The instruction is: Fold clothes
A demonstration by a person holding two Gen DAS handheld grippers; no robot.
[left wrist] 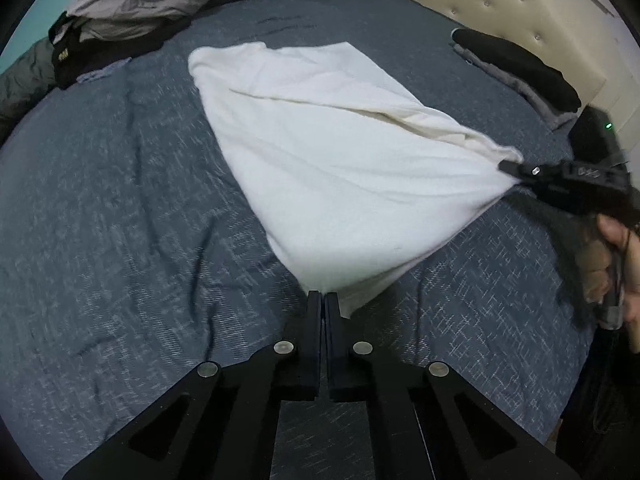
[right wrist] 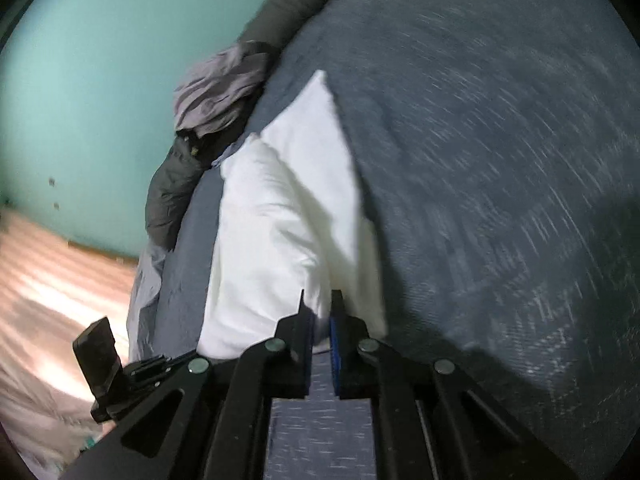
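Observation:
A white cloth (left wrist: 320, 152) lies partly folded on the blue-grey bedspread (left wrist: 120, 208). My left gripper (left wrist: 323, 295) is shut on its near corner, and the fabric rises taut from that pinch. At the right of the left wrist view, my right gripper (left wrist: 510, 167), carried by a person's hand (left wrist: 616, 256), is shut on another corner and pulls it into a point. In the right wrist view the white cloth (right wrist: 280, 220) runs away from my right gripper (right wrist: 320, 300), with the fabric clamped between its blue pads (right wrist: 334, 344). The left gripper's body (right wrist: 104, 364) shows at lower left.
A heap of grey and black clothes (left wrist: 120, 20) sits at the bed's far left. A folded black and grey stack (left wrist: 524, 72) lies near the tufted headboard (left wrist: 500, 4). A dark duvet (right wrist: 276, 12) edges the bed beside a teal wall (right wrist: 100, 80). Wooden floor (right wrist: 52, 264) lies beyond.

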